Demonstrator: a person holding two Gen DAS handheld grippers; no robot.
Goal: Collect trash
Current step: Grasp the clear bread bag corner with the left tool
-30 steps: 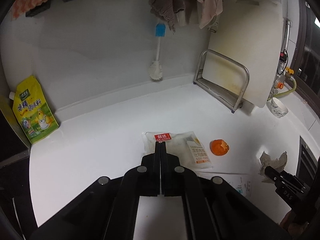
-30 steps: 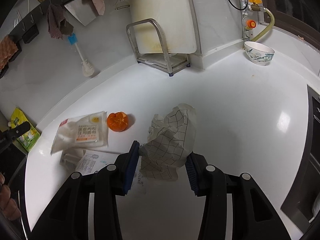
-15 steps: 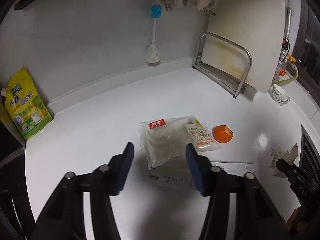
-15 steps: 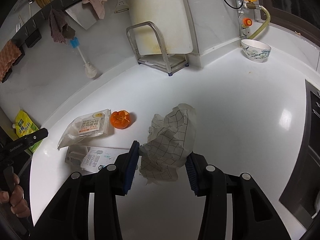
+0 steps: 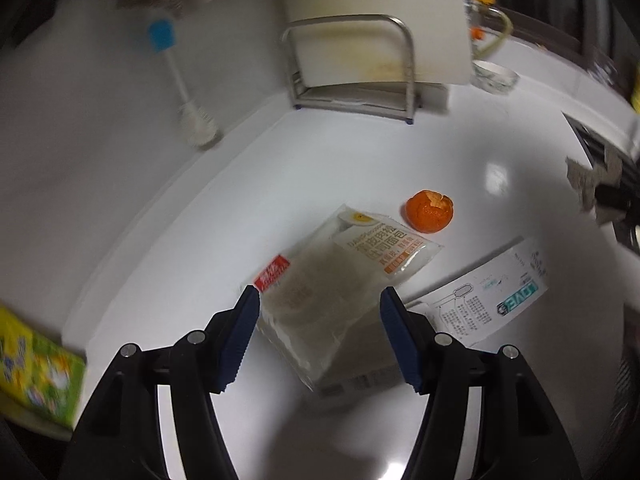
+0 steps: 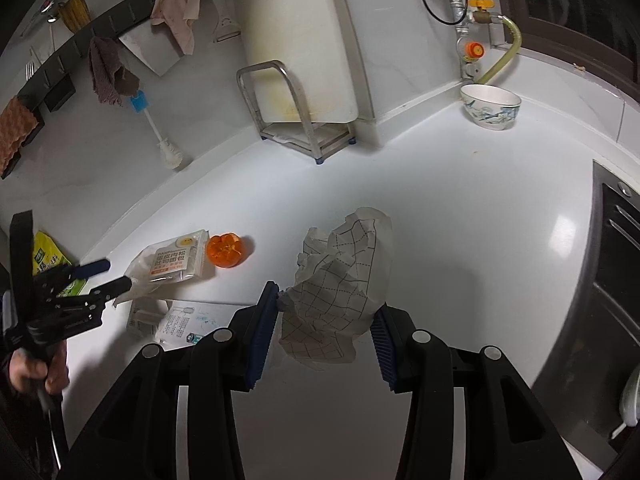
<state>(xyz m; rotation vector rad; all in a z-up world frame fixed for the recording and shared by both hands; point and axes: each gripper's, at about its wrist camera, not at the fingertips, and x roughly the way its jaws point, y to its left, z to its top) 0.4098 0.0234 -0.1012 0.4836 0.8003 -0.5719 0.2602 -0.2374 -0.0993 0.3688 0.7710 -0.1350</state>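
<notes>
A clear plastic bread wrapper (image 5: 344, 280) with a red label lies on the white counter, partly on a flat white box (image 5: 480, 304). My left gripper (image 5: 320, 312) is open, its blue pads on either side of the wrapper's near end; it also shows in the right wrist view (image 6: 108, 276). An orange peel (image 5: 430, 211) sits just beyond the wrapper. My right gripper (image 6: 324, 312) is shut on a crumpled checked paper (image 6: 340, 280), held above the counter. The wrapper (image 6: 172, 260), peel (image 6: 225, 250) and box (image 6: 180, 320) lie to its left.
A metal rack (image 6: 296, 120) with a white cutting board stands at the back wall, a bottle brush (image 6: 160, 136) to its left. A patterned bowl (image 6: 490, 106) sits back right by a gas valve. A yellow-green pouch (image 5: 36, 368) is at far left. A dark stove edge (image 6: 616, 264) is right.
My left gripper has opened from shut and moved forward and down, so its pads now flank the wrapper. My right gripper keeps hold of the checked paper, nearly still.
</notes>
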